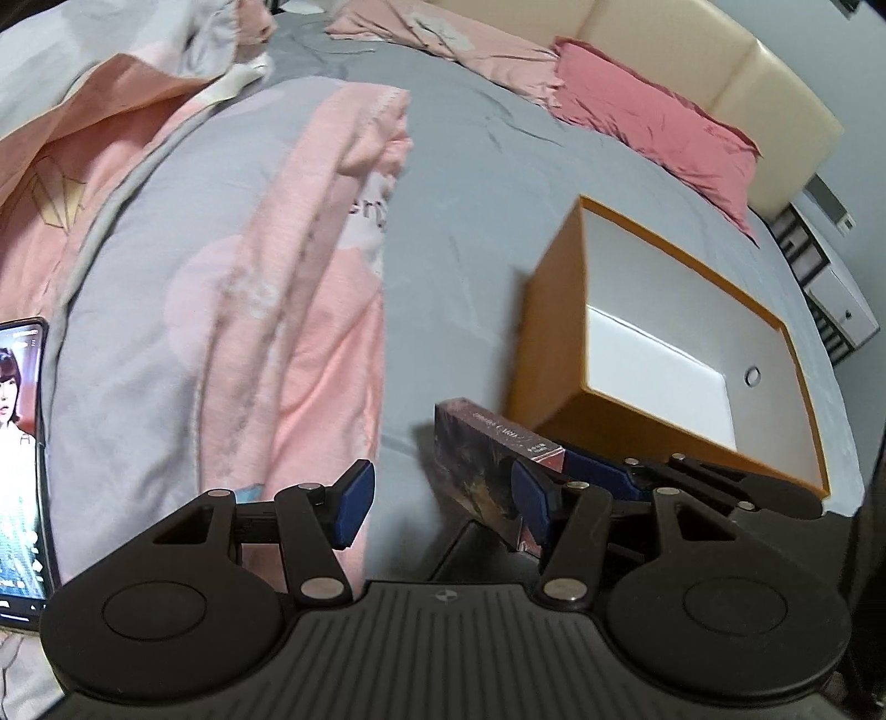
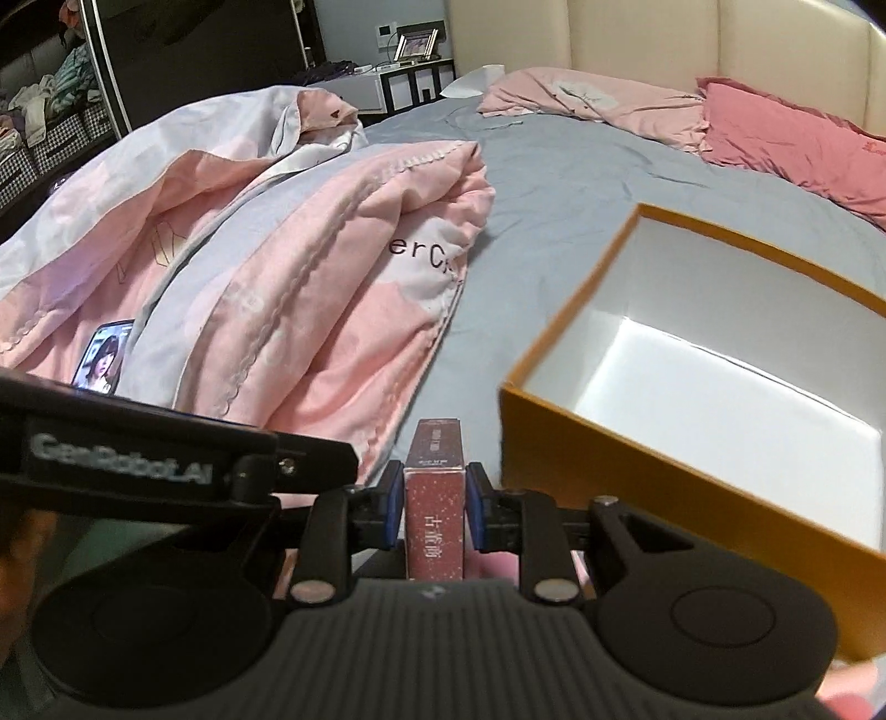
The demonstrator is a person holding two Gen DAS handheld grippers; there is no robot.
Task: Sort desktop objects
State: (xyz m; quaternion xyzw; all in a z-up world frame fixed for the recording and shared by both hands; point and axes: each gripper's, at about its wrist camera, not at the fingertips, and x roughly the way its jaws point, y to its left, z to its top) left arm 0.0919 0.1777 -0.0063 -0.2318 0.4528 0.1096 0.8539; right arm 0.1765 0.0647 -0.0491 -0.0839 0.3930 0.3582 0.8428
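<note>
Gripping a slim dark-red carton (image 2: 434,498) between its blue pads, the right gripper (image 2: 433,512) has its fingers (image 2: 392,512) narrowed onto the carton's two long sides, both pads pressed flat against it. The carton stands on edge and points away from the camera, its speckled red end face with pale characters turned toward the lens. Its far end reaches over the grey bedsheet (image 2: 554,183), just left of the near corner of an open orange box (image 2: 637,443).

That box has a white inside and lies on the bed with its opening facing up; in the left wrist view a small round ring (image 1: 752,376) shows against its white interior. The box (image 1: 559,332) there sits to the right of centre, and the same carton (image 1: 487,459) appears just beside its near left corner, clamped by the right gripper coming in from the right.

Over on the left, the left gripper (image 1: 437,509) holds its fingers (image 1: 354,507) wide apart with nothing between the pads; the right-hand pad lies in front of the carton in the picture, but whether it touches it I cannot tell.

A rumpled pink and grey quilt (image 2: 310,288) with black lettering lies heaped to the left of the bare sheet. A phone (image 1: 19,459) with a lit screen rests on the quilt at the far left. Two pink pillows (image 2: 792,144) lie against the cream padded headboard (image 2: 664,39).
</note>
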